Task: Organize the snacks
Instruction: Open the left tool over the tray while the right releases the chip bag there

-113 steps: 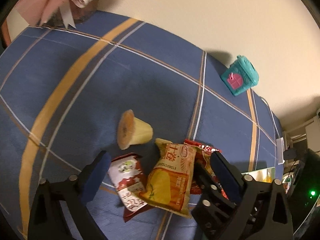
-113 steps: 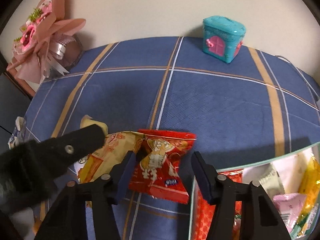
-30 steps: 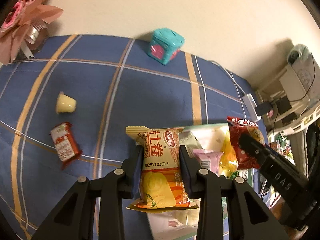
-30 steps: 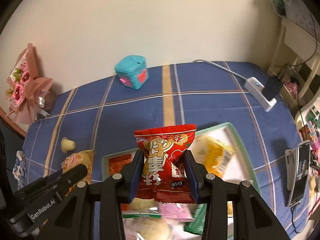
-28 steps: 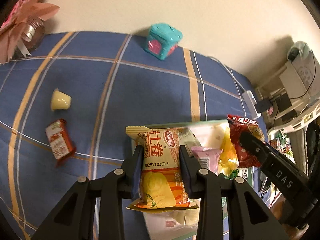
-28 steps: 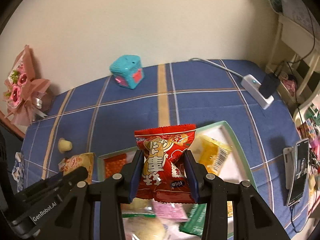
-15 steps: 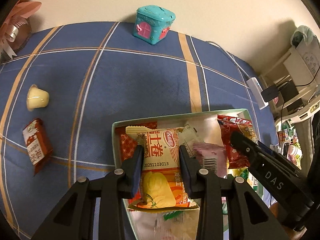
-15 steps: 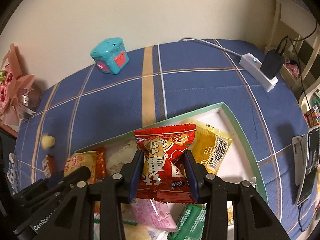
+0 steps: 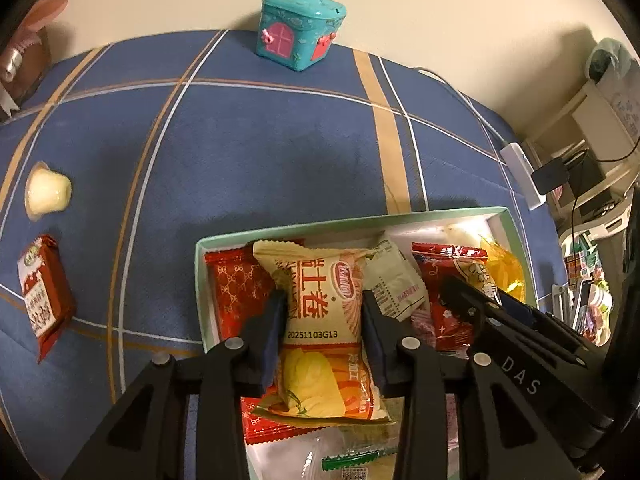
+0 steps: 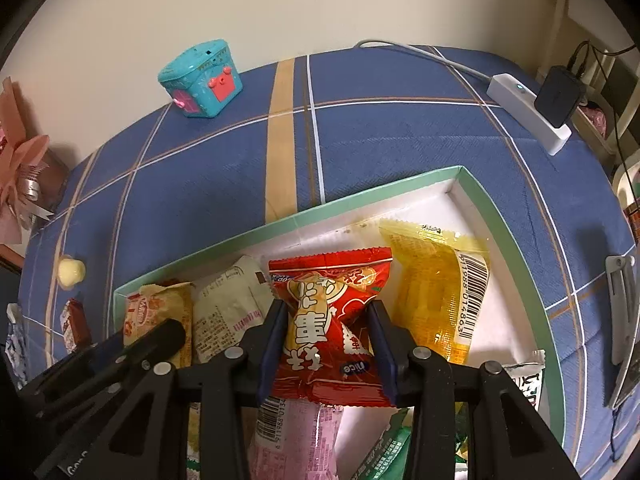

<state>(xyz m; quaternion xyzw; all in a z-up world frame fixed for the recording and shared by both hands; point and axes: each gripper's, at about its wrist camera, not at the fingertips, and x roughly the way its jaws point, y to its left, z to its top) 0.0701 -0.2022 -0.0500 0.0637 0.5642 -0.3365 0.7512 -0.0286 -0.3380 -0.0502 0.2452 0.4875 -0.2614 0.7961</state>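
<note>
Wide blue plaid cloth covers the desk, and near its front sits the big green-rimmed box, white inside and already well stocked: a clear yellow packet, a cream sachet, a red patterned packet, a pink wrapper and a green one lie in it. So most of the sorting looks done.

Now both hands are over the box at once. The left gripper has the beige-and-orange egg-roll packet between its jaws, down among the snacks at the box's left end; the jaws are easing apart, though the pads are on the wrapper's sides. The right gripper carries the red puffy snack bag over the middle of the box, beside the yellow packet, and its jaws are opening too, the bag pinched at its waist. Looks like a double drop is under way!

What's left? Out on the cloth, well apart from the box, a small red-and-white packet and a pale jelly cup wait on the left side. I'd call those the last two to fetch. The teal house-shaped tin by the wall and the white power strip don't look like snacks.
</note>
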